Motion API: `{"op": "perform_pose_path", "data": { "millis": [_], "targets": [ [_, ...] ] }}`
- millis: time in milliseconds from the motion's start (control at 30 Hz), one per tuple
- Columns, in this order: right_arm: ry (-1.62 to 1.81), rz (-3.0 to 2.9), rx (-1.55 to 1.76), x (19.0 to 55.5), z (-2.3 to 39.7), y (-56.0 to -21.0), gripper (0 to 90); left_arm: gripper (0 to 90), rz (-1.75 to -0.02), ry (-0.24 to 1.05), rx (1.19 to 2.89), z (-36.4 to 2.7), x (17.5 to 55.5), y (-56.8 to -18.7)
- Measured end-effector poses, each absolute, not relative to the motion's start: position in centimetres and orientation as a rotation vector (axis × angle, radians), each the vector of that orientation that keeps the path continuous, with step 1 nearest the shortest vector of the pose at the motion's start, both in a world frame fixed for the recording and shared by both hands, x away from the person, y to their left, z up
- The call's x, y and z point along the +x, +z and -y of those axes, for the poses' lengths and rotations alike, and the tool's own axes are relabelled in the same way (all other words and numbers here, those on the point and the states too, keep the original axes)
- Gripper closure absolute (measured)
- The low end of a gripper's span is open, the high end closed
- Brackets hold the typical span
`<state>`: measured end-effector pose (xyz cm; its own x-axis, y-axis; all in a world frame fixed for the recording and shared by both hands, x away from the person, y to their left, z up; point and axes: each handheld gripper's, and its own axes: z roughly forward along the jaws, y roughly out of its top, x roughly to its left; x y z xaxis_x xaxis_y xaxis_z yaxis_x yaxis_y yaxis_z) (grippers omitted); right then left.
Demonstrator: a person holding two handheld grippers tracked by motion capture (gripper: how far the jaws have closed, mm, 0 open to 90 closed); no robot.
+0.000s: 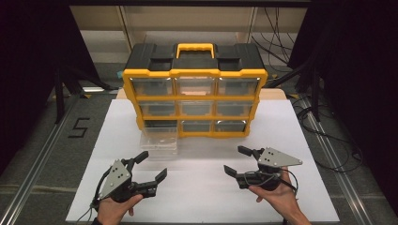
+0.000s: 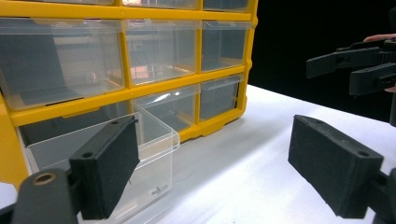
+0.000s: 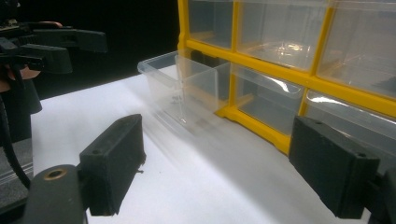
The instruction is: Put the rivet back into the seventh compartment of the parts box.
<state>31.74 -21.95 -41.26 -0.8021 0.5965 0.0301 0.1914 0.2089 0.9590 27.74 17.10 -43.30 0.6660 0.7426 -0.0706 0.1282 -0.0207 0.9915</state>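
Both grippers, the left gripper (image 1: 149, 165) and the right gripper (image 1: 236, 161), hover with jaws spread and empty near the clear drawer (image 1: 159, 139), which sticks out of the yellow organizer's (image 1: 195, 72) bottom-left slot, probably for easy reach.

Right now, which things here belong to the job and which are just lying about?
In the job:
- pulled-out clear drawer
- yellow organizer
- left claw, open
- right claw, open

Lying about:
- loose cables on the floor
- floor marking

Glossy clear plastic drawer (image 1: 159, 139)
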Motion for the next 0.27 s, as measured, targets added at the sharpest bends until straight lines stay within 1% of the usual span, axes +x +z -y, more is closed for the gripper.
{"op": "perform_pose_path", "data": {
  "millis": [267],
  "targets": [
    [1.627, -2.142, 0.742, 31.78, 21.93, -41.27, 19.3, 15.8, -0.748, 0.57, 1.539, -17.12, 27.74, -43.28]
  ]
}}
